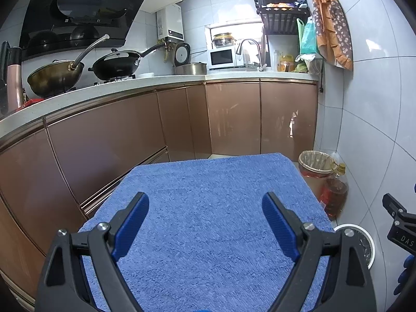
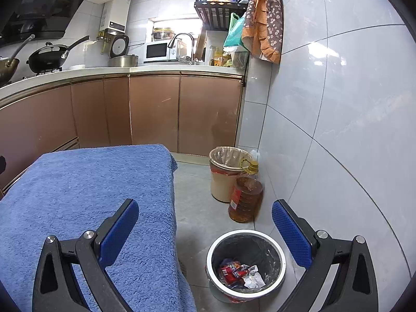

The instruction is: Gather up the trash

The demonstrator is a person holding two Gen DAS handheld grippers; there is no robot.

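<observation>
- Left gripper [image 1: 205, 209]: fingers spread wide, empty, over the blue towel-covered surface [image 1: 208, 182].
- Right gripper [image 2: 205, 214]: fingers spread wide, empty.
- Trash bin [image 2: 279, 253] on floor at 6 o'clock below right fingers, wrappers [image 2: 235, 271] inside.
- No trash visible on surface; right hand nearer the bin.

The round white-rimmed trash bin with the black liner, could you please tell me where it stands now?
In the right wrist view, the round white-rimmed trash bin stands on the floor right of the blue towel-covered table, just before the amber oil bottle.
</observation>
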